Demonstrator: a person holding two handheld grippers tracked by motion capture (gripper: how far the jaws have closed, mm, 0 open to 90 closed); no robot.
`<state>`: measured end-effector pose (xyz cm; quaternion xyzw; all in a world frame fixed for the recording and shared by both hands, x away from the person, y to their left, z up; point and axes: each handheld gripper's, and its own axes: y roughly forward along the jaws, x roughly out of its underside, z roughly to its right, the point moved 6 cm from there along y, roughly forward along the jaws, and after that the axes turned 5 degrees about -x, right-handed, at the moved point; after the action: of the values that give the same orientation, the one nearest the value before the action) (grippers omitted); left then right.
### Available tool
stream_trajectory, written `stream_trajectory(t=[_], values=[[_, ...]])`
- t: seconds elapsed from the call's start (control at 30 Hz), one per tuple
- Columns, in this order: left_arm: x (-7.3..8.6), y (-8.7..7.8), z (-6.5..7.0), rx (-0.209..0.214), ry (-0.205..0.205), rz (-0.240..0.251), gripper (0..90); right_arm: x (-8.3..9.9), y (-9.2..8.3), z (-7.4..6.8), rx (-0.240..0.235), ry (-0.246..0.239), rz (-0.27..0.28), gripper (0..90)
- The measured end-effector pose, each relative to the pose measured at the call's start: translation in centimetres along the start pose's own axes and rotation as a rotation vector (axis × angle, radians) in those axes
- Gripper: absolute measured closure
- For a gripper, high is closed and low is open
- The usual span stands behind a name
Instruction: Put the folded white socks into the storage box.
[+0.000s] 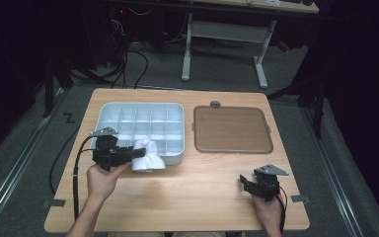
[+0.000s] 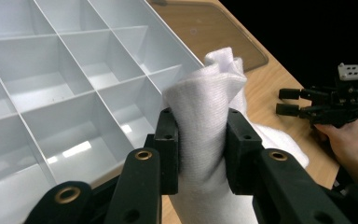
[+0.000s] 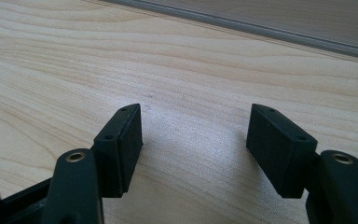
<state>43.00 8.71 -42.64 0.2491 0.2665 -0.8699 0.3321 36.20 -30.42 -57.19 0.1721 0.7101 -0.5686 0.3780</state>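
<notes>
A white cloth, bunched and folded, hangs at the near right corner of a white divided tray. My left gripper is shut on it, the two black pads squeezing the cloth between them, with the tray's compartments to the left behind. My right gripper rests low over the wooden table at the near right, open, with bare wood between its fingers. It also appears far off as the right gripper in the left gripper view.
A brown flat lid with a small knob lies to the right of the tray. The wooden table has free surface along its near half. Beyond the table stand a desk frame and cables on a grey floor.
</notes>
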Motion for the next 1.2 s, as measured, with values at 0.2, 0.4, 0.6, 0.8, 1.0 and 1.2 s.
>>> stream_trajectory(t=[0.2, 0.4, 0.6, 0.8, 1.0, 1.2], values=[[-1.4, 0.3, -0.1, -0.010, -0.010, 0.008, 70.3, 0.0, 0.0, 0.0, 0.000, 0.000, 0.000, 36.3], [-2.6, 0.9, -1.0, -0.022, -0.040, 0.016, 70.3, 0.0, 0.0, -0.1, 0.005, -0.001, -0.003, 36.3], [-3.6, 1.7, -1.2, -0.016, -0.060, 0.027, 70.3, 0.0, 0.0, -0.1, 0.008, -0.007, -0.004, 36.3], [-3.9, 2.9, -1.7, -0.025, -0.070, 0.020, 70.3, 0.0, 0.0, -0.1, 0.011, -0.008, -0.004, 36.3], [-4.2, 4.1, -2.8, -0.043, -0.088, 0.014, 70.3, 0.0, 0.0, -0.1, 0.012, -0.008, -0.005, 36.3], [-4.0, 4.9, -3.8, -0.066, -0.098, 0.002, 70.3, 0.0, 0.0, -0.1, 0.013, -0.010, -0.006, 36.4]])
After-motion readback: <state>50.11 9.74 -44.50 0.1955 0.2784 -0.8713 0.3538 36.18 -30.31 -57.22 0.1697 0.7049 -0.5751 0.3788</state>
